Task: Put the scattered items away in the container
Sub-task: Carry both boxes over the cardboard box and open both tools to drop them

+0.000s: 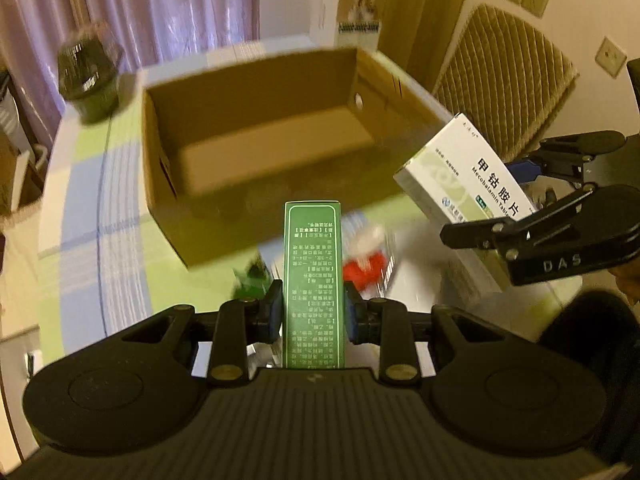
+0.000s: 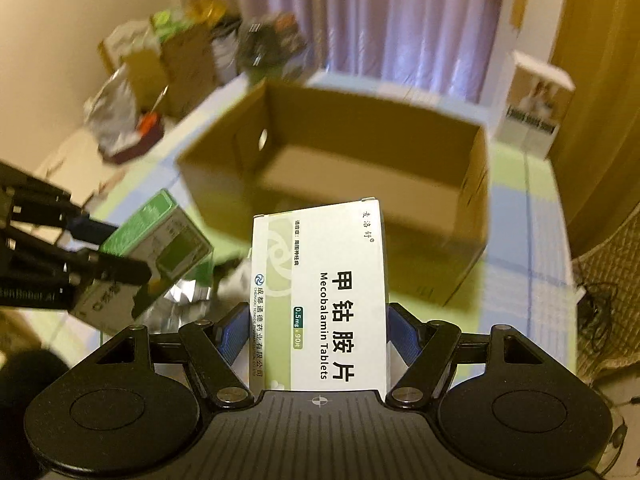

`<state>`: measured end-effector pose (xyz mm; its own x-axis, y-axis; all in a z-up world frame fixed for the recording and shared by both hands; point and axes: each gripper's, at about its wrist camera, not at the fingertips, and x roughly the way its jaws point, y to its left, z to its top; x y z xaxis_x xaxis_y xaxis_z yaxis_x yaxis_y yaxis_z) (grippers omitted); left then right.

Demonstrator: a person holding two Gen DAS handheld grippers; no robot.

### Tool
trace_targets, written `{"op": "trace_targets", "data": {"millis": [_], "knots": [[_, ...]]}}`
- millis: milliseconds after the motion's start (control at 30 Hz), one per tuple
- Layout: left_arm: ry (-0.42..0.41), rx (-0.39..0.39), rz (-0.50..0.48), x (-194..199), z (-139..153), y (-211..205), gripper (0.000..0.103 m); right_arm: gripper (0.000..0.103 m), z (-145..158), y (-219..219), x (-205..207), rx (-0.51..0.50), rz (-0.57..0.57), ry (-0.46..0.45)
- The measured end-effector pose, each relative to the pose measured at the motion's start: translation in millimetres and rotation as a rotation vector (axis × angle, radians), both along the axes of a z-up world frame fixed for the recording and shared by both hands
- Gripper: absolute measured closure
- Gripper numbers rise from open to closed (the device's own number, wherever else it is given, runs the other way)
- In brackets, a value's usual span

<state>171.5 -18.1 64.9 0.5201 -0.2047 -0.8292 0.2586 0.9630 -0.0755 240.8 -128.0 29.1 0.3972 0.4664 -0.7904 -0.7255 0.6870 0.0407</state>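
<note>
Brown corrugated cardboard box (image 1: 256,140), open-topped, far on the table (image 1: 80,208); interior bare as far as visible, round hole in one end wall. Blurred in both views.

Checked green, blue and white cloth over the table. White carton (image 1: 348,12) upright beyond the box, far right. Dark green tub (image 1: 88,80) far left of the box in the left wrist view.

White Mecobalamin tablet box (image 2: 320,300) pinched between the blue pads (image 2: 404,340) of the right gripper (image 2: 320,340), pads pressing its two narrow sides. Printed face up, long axis along the fingers, free end pointing far toward the cardboard box, short of its near wall. In the left wrist view, same box tilted at right, beside the cardboard box's near right corner, raised off the table.

Green medicine box (image 1: 314,284) clamped in the left gripper (image 1: 314,316), pads tight on both long sides. Narrow printed face up, long axis straight along the fingers, far end just short of the cardboard box's near wall. Appears raised above the table.

Small blurred items under the green box: a red piece (image 1: 366,270) and a green piece (image 1: 252,280), lying near the cardboard box's near wall; type not readable.
</note>
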Motion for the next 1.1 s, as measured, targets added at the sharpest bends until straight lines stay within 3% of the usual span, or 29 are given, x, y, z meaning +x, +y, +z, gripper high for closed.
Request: {"op": "trace_targets", "data": {"millis": [233, 433, 733, 1100], "knots": [[-0.057, -0.017, 0.054, 49, 28, 12, 0.078, 0.028, 30, 19, 49, 0.097, -0.087, -0.003], [-0.083, -0.046, 0.124, 94, 34, 31, 0.078, 0.028, 30, 36, 90, 0.161, -0.152, 0.012], [-0.061, -0.052, 0.156, 139, 14, 43, 0.078, 0.028, 6, 55, 133, 0.180, -0.176, 0.050], [-0.044, -0.058, 0.176, 154, -10, 43, 0.078, 0.028, -15, 56, 150, 0.186, -0.202, 0.091]]}}
